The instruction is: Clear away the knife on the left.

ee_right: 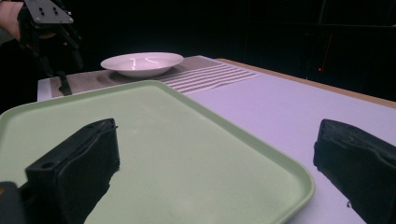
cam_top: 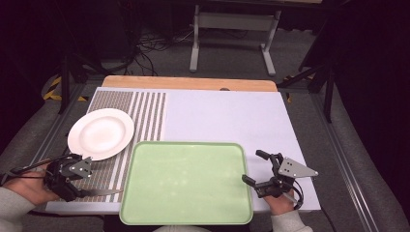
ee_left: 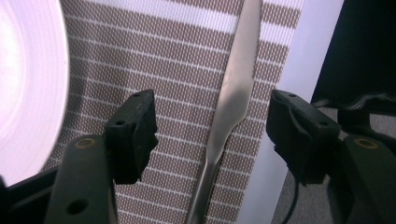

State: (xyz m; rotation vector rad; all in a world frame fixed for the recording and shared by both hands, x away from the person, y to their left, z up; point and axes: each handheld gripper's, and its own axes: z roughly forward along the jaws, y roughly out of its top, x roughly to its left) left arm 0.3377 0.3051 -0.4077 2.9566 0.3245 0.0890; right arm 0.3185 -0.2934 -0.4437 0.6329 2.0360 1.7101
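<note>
- The green tray (cam_top: 186, 181) fills the near middle of the worktop (cam_top: 227, 116); its left rim lies close to the knife tip, so a knife swung carelessly rightward could knock that rim, in my judgement.
- The striped mat (cam_top: 145, 116) covers the left part of the worktop. The knife lies flat on its weave with little room beneath it, so the tongs may scrape or drag the mat rather than get under the metal.
- The white plate (cam_top: 100, 133) sits on the mat just beyond the left tongs (ee_left: 212, 126); a lift that tilts toward it might clip the rim.
- The right tongs (cam_top: 258, 169) rest at the tray's right edge, jaws wide with nothing between them, well apart from the knife.
- The left tongs stand about half open, one jaw on each side of the knife, neither pad touching it. Closing off-centre on such a thin, smooth strip could let it pivot or slip out.
- The knife (ee_left: 231, 100) is plain silver metal, slim, with a narrow handle widening into a blade. It lies at the near left corner, on the mat's near edge, blade pointing right toward the tray.
</note>
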